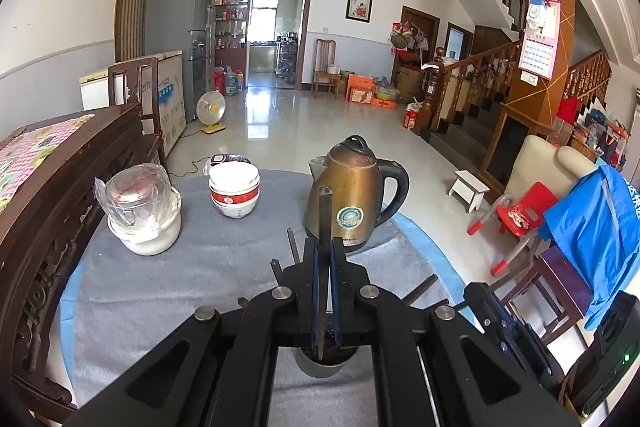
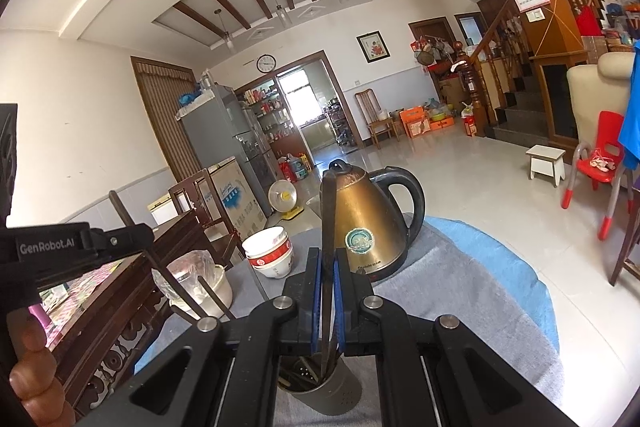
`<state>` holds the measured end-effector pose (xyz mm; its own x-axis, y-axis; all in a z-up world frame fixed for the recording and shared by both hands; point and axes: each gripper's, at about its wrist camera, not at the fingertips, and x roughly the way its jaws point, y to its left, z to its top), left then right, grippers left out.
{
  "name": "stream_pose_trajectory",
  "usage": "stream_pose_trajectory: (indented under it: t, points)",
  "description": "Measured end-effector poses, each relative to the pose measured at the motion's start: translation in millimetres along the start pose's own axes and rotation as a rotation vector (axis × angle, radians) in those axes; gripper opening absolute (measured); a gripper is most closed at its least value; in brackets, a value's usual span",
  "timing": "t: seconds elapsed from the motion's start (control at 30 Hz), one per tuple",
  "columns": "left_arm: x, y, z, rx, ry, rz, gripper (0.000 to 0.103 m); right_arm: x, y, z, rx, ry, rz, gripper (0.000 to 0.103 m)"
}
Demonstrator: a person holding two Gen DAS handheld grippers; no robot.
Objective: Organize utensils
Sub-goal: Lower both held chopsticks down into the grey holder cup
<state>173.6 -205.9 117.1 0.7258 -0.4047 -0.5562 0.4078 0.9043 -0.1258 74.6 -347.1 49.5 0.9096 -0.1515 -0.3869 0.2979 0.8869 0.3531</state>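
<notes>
Both grippers clamped on slim dark chopsticks above cylindrical metal holder.

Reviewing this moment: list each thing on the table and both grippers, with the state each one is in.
left gripper: shut on a dark chopstick, over the holder.
right gripper: shut on another dark chopstick.
utensil holder: upright, sticks inside.
kettle: upright, lid closed.
bowls: stacked, upright.
glass jar: wrapped in plastic, sitting in a white bowl.
loose chopsticks: lying on the grey cloth.
</notes>
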Motion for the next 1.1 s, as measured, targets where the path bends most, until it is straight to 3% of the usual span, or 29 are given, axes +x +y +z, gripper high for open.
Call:
stream_pose_trajectory:
  t: [0.23,0.53,1.1]
  points:
    - [11,-2,-8,-0.002,-0.001,0.010,0.006,3,5,-3,-0.017,0.020,0.008,0.006]
    - [34,0,-29,-0.004,0.054,0.030,0.006,8,7,-10,-0.033,0.048,0.010,0.006]
    - [39,7,-55,0.011,0.087,0.062,0.006,11,8,-21,-0.030,0.088,0.012,0.007]
